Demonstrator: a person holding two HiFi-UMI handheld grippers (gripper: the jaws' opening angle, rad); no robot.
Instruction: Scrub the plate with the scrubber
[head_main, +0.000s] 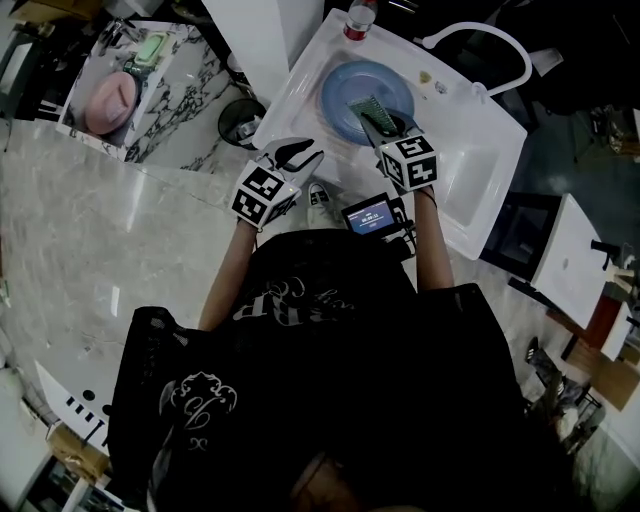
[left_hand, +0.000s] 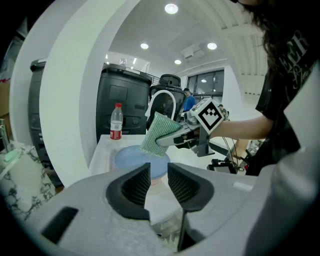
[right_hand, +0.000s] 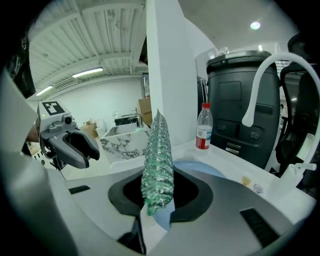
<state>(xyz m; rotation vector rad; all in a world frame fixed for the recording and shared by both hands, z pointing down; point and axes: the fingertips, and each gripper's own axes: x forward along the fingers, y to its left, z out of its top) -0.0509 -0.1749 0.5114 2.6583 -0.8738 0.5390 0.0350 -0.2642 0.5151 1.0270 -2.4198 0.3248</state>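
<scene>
The right gripper (head_main: 386, 128) is clamping a green mesh scrubber (right_hand: 157, 160) by its lower edge, so the pad is standing edge-on between the fingers (right_hand: 196, 196). It is hanging over the blue plate (head_main: 345, 95), which is lying flat in the white sink (head_main: 300, 80) below a water bottle (head_main: 358, 20) on the far rim. I cannot tell whether the two are touching.

The left gripper (head_main: 300, 152) is hovering near the sink's front edge, its fingers parted and holding nothing.

The scrubber looks light and soft, likely bending under pressure. The plate looks stiff and smooth and will probably slide, so it would be best pinned at its near rim.
</scene>
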